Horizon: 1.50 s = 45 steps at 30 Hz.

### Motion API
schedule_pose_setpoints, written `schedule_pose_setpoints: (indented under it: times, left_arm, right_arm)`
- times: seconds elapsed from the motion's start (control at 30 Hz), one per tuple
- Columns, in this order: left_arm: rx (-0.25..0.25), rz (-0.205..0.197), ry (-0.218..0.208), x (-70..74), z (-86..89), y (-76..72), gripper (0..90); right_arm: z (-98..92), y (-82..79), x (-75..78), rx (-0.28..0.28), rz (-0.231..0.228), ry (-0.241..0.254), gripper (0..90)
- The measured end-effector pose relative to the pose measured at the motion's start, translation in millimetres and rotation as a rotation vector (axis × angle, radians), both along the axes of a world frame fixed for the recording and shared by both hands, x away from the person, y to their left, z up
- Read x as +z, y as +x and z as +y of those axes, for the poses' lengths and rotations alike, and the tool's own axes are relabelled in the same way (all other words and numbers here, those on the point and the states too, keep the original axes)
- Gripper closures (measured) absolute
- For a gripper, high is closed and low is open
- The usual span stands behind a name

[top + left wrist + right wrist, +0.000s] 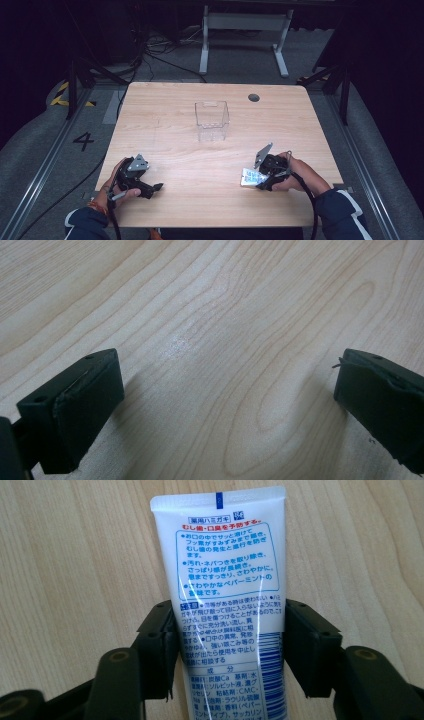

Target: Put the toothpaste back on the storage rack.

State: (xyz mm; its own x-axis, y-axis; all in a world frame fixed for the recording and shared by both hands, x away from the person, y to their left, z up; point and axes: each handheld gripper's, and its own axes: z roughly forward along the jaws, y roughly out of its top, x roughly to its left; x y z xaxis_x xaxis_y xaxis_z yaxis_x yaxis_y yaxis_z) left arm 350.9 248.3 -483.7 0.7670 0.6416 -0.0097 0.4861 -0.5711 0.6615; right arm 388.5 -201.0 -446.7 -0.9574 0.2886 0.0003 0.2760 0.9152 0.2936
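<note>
Toothpaste tube [225,605] sits clamped between the two black jaws of the right gripper [227,650]. In the right gripper view each jaw presses flat against one long side of the tube, about midway along its printed back panel. The tube is white, with blue and red Japanese print and a barcode near the lower right. Its flat crimped end points away from the camera, over the bare wood. The cap end is hidden below the bottom of that view.

From the high view, the right gripper [260,179] is near the table's front right edge, held in the person's right hand [295,175]. The tube [251,177] pokes out from it toward the middle of the table [210,200] and looks to lie low against the wood; whether it actually rests on the surface I cannot tell. A grey three-cornered plate [263,153] stands tilted on top of this gripper.

The left gripper [225,400] has its jaws spread wide, one at each lower corner of its own view, with plain wood grain between them and nothing held. Both jaws are close above the tabletop and cast soft shadows on it. In the high view this gripper [155,189] is near the front left edge, in the person's left hand [120,185], well apart from the other.

A clear plastic box [212,120] stands upright on the far half of the table, well away from both grippers. A dark round hole [254,97] marks the far edge beyond it.
</note>
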Motion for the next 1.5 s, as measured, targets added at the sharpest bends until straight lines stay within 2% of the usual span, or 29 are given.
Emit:
schedule_pose_setpoints:
  times: [0.13,0.27,0.83,0.93,1.2,1.27,1.5]
  left_arm:
    - [-0.002,-0.003,0.003,0.1,0.2,0.2,0.0]
    - [-0.002,-0.003,0.003,0.1,0.1,0.3,0.0]
    - [-0.002,-0.003,0.003,0.1,0.1,0.3,0.0]
    - [-0.001,-0.003,0.003,0.1,0.1,0.3,0.0]
    - [-0.002,-0.003,0.003,0.2,0.1,0.3,0.0]
    - [0.0,-0.001,0.003,0.2,0.1,0.1,0.0]
    - [0.0,-0.001,0.003,0.2,0.1,0.1,0.0]
  right_arm:
    - [-2.2,-1.9,0.3,0.002,-0.022,0.014,50.0]
    - [-4.3,-3.3,2.6,-0.001,-0.02,0.032,54.6]
    - [-16.1,-7.4,10.8,0.009,-0.028,0.119,60.2]
    - [-17.9,-7.7,12.6,0.005,-0.017,0.145,60.2]
    - [-24.6,-6.6,16.6,-0.019,-0.026,0.193,60.7]
    - [-28.8,-6.0,18.4,-0.032,-0.022,0.228,61.0]
    - [-32.3,-9.4,22.7,-0.051,-0.024,0.289,62.0]
